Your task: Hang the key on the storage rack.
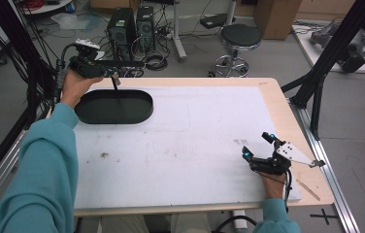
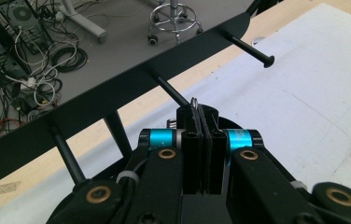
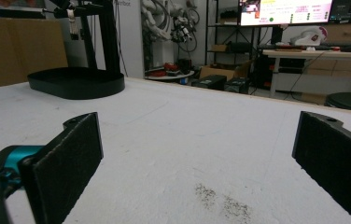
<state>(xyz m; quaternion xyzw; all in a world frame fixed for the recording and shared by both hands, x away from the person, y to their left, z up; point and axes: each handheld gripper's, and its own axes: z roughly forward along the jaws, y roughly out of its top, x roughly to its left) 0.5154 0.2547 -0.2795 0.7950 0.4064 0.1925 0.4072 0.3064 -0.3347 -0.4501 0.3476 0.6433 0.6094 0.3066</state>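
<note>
Jaws of the left hand-held gripper sat together, clamped on a small metal loop that stuck out just past the tips. The rack's cross bar ran directly beyond the tips, with one peg pointing back at the loop, close to it or touching. The oval tray lay below that gripper. The right hand-held gripper rested well apart on the worktop, jaws wide apart, nothing between them.

Risks, as judged: the pinch on the loop looked thin, so it could twist or slip out. A push off-line could miss the peg, shove the bar and rock the stand.

The left gripper view gave the loop and pegs. The high view gave the tray underneath. The right gripper view caught a small pale item hanging off the bar, too small to identify.
</note>
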